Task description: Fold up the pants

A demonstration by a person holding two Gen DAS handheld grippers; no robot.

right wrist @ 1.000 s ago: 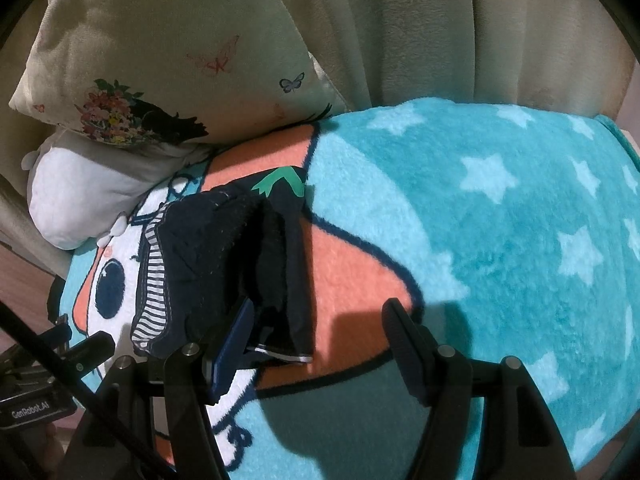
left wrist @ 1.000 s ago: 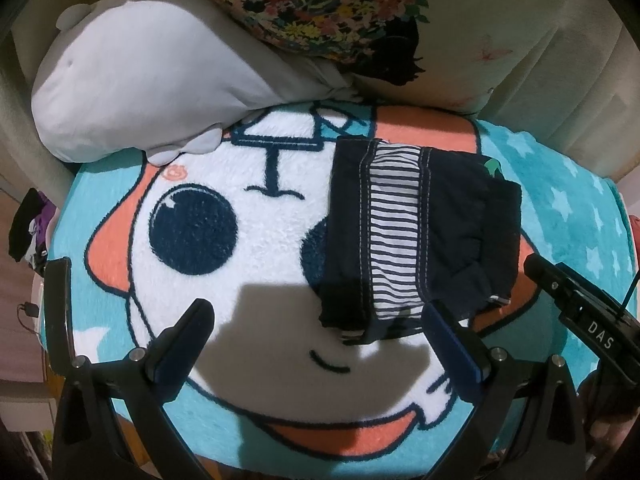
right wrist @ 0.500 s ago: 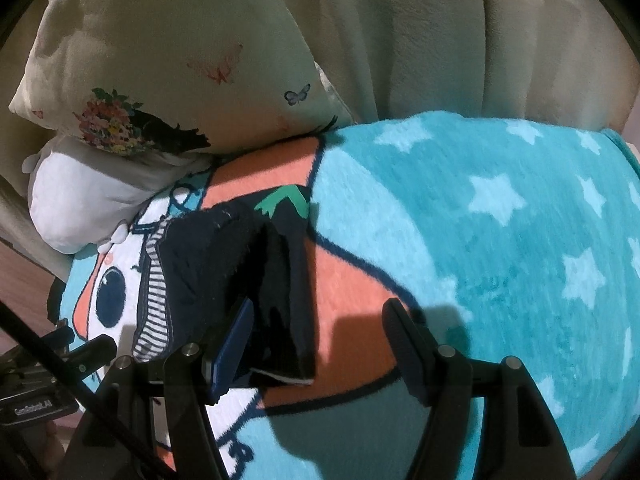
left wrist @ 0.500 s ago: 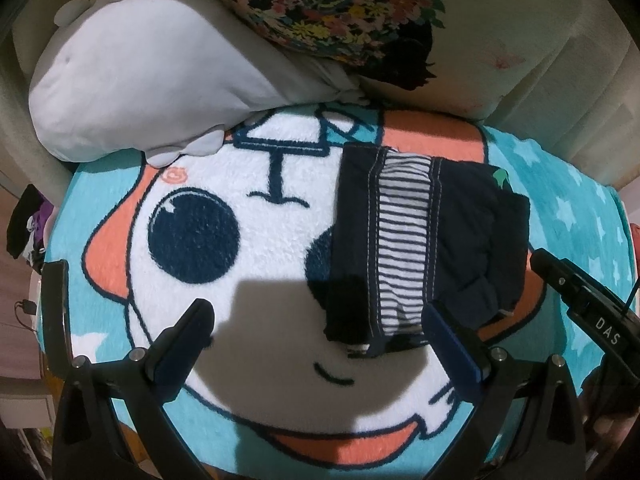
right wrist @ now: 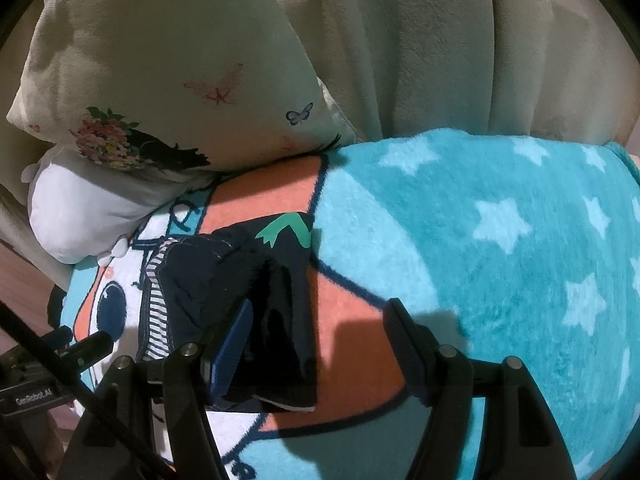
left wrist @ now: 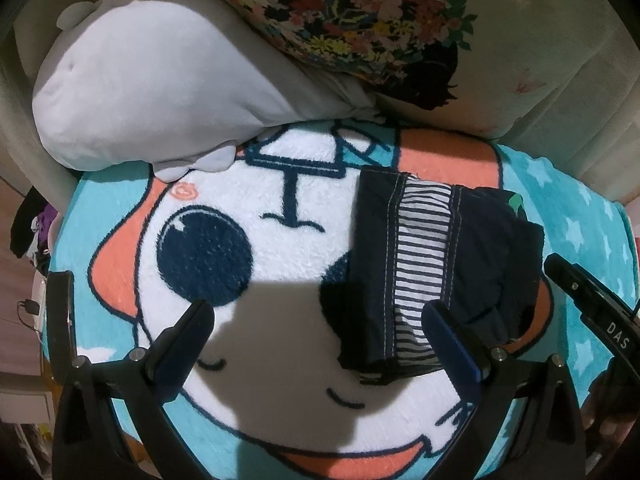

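Observation:
The dark navy pants [left wrist: 436, 264] with a striped white panel lie folded in a compact bundle on the cartoon blanket [left wrist: 280, 248]. In the right wrist view the pants [right wrist: 224, 280] show a green print at the far corner. My left gripper [left wrist: 320, 344] is open and empty, above the blanket just near of the bundle, its right finger over the bundle's near edge. My right gripper [right wrist: 320, 344] is open and empty, its left finger [right wrist: 232, 344] over the bundle's right edge. The right gripper's body also shows in the left wrist view [left wrist: 592, 312].
A grey plush pillow [left wrist: 152, 96] and a floral cushion [left wrist: 400, 40] lean at the back of the blanket. Beige upholstery [right wrist: 460, 48] rises behind. The teal star-patterned blanket part [right wrist: 500, 260] spreads to the right. Floor and clutter lie past the left edge [left wrist: 28, 232].
Both grippers have drawn back slightly from the folded pants, which sit a little farther away in both views. The pants have not moved on the blanket.

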